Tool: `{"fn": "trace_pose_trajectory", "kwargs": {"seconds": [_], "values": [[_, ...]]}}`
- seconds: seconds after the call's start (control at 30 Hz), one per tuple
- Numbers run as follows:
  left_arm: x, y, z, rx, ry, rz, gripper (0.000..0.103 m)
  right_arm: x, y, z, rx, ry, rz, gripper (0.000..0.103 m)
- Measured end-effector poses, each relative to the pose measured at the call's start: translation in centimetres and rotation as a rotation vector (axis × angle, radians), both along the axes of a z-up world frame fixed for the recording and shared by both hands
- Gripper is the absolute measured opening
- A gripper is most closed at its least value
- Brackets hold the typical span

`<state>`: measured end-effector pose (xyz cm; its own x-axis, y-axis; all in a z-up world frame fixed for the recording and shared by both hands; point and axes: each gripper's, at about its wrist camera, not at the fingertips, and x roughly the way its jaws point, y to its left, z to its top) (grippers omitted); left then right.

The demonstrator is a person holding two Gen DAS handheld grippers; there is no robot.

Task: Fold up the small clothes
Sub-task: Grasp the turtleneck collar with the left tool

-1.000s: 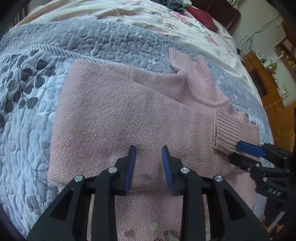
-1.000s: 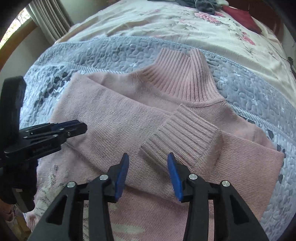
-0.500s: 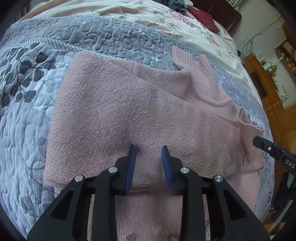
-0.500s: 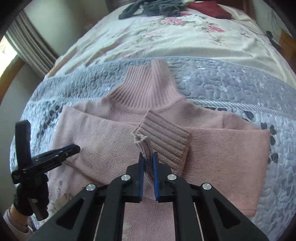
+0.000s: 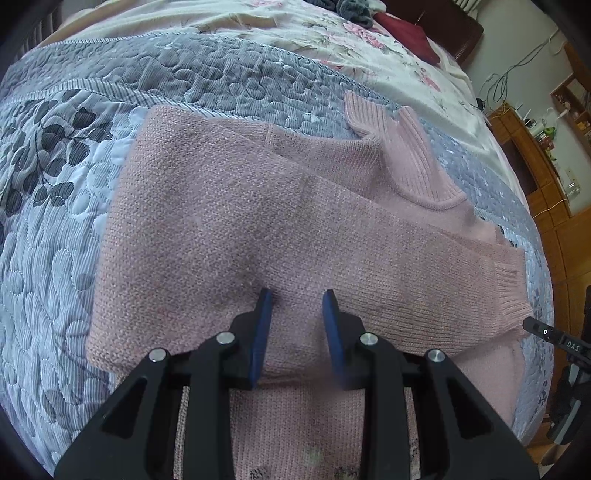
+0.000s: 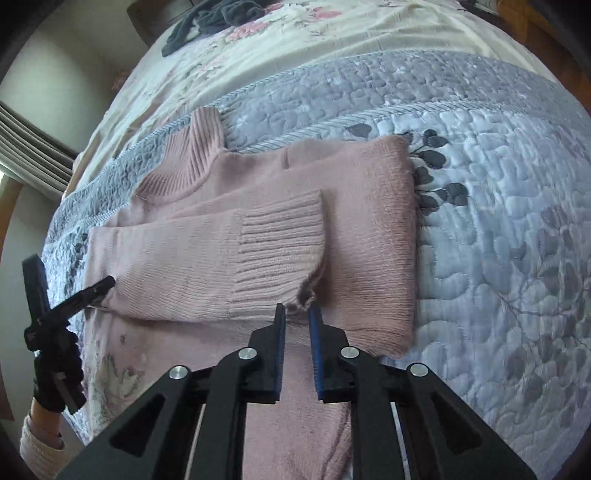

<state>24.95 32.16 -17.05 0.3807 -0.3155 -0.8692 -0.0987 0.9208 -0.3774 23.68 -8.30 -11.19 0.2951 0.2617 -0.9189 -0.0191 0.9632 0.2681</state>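
A pink knit sweater lies flat on the quilt with its ribbed collar toward the far side. One sleeve is folded across the chest and ends in a ribbed cuff. My right gripper is shut on the near corner of that cuff, which is slightly lifted. In the left wrist view only the tip of the right gripper shows, beside the cuff. My left gripper hovers open over the sweater's middle, holding nothing. The left gripper appears edge-on at the sweater's left side.
A grey-blue quilted bedspread covers the near bed, with a floral sheet beyond. Dark clothes and a red item lie at the far end. A wooden cabinet stands at the right. A person's sleeve is low left.
My right gripper shut on the cuff and drew the sleeve further across the sweater, so it lies straighter. The left gripper stayed open over the sweater's middle.
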Motion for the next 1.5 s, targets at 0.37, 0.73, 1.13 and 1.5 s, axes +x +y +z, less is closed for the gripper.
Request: {"fn": "trace_pose_trajectory", "kwargs": {"seconds": [0.37, 0.73, 1.13, 1.5], "values": [[1.2, -3.6, 3.0, 0.058, -0.024, -0.059, 0.041, 3.3, 4.0, 2.1, -0.026, -0.094, 0.095, 0.022], [0.5, -3.4, 0.2, 0.081, -0.030, -0.100, 0.041, 2.5, 2.2, -3.0, -0.041, -0.035, 0.091, 0.021], [5.6, -4.7, 4.8, 0.109, -0.078, -0.145, 0.053, 9.1, 4.3, 1.8, 0.041, -0.087, 0.165, 0.035], [18.1, -4.9, 1.8, 0.029, 0.016, -0.086, 0.056, 22.6, 10.6, -1.9, 0.149, -0.011, 0.193, 0.051]]}}
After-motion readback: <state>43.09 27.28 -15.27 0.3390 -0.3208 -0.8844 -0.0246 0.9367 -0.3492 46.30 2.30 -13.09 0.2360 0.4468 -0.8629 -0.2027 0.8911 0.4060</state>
